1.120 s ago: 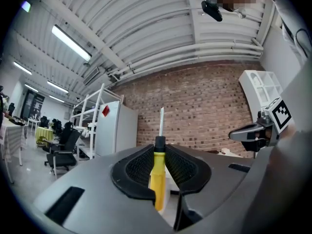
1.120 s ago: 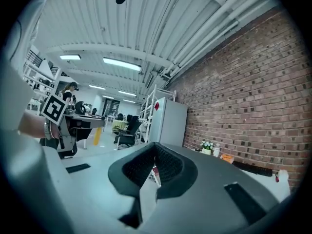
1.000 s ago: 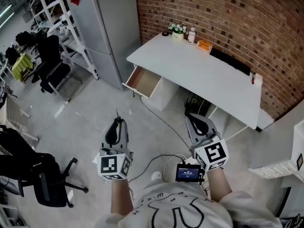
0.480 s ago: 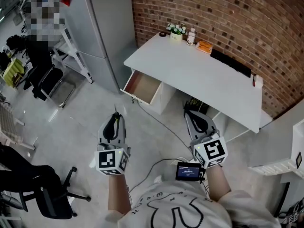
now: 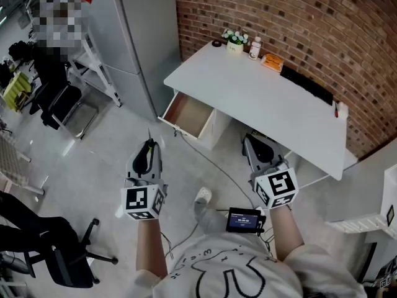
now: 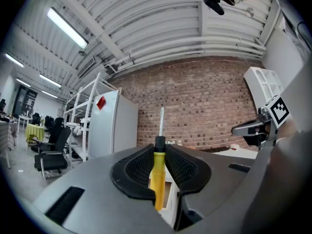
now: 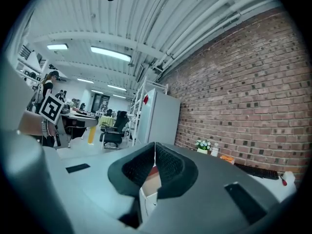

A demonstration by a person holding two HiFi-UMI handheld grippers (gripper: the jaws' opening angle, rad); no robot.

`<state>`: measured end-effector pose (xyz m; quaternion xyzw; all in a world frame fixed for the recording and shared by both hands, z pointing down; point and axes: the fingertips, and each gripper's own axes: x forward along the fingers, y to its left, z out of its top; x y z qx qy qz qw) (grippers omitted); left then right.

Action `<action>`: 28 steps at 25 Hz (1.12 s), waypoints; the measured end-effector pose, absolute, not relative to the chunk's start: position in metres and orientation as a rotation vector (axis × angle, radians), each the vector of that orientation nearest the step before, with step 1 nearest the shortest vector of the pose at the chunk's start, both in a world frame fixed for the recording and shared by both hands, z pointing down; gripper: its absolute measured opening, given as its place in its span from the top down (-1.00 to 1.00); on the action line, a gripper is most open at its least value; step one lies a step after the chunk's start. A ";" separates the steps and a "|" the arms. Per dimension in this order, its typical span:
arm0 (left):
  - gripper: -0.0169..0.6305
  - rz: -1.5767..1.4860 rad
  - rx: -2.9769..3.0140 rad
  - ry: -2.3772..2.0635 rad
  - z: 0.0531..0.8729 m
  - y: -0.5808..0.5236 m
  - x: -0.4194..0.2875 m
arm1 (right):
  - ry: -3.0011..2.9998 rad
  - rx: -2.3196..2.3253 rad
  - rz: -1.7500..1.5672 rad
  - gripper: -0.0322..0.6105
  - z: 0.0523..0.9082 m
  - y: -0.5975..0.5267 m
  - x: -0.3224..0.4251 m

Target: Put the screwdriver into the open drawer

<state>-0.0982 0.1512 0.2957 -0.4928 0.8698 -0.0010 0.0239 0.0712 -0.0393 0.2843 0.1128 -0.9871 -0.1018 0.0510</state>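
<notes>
My left gripper (image 5: 148, 155) is shut on a screwdriver (image 6: 156, 177) with a yellow handle and a black collar. Its metal shaft (image 6: 161, 122) stands up above the jaws, and in the head view its tip (image 5: 149, 135) points toward the desk. The open drawer (image 5: 186, 113), brown inside, sticks out from under the left end of the white desk (image 5: 260, 101), some way ahead of both grippers. My right gripper (image 5: 256, 151) hangs beside the left one, jaws shut with nothing in them (image 7: 155, 152). A bit of the drawer (image 7: 152, 176) shows below its tips.
A tall grey cabinet (image 5: 133, 36) stands left of the desk against the brick wall (image 5: 298, 23). A plant, a bottle (image 5: 254, 47), an orange item and a black keyboard (image 5: 307, 85) lie along the desk's back. A cable (image 5: 214, 163) runs over the floor. Office chairs (image 5: 56, 101) stand at left.
Both grippers have moved forward toward the desk, and the drawer now lies a little nearer. A shoe has come into view between the arms. The grip on the screwdriver is unchanged.
</notes>
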 end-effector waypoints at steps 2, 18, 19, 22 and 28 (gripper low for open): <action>0.71 0.006 -1.526 2.700 0.302 0.144 -0.110 | -3.002 0.340 -0.314 0.84 0.290 -0.045 0.060; 0.71 -0.030 -1.697 2.690 0.329 0.017 -0.249 | -2.943 0.442 -0.144 0.84 0.333 -0.146 -0.069; 0.71 -0.036 -1.714 2.685 0.330 0.007 -0.259 | -2.938 0.455 -0.133 0.84 0.336 -0.153 -0.078; 0.71 -0.047 -1.764 2.678 0.337 -0.021 -0.283 | -2.917 0.495 -0.097 0.84 0.344 -0.177 -0.098; 0.71 -0.082 -1.855 2.657 0.360 -0.073 -0.315 | -2.876 0.537 -0.064 0.84 0.370 -0.219 -0.128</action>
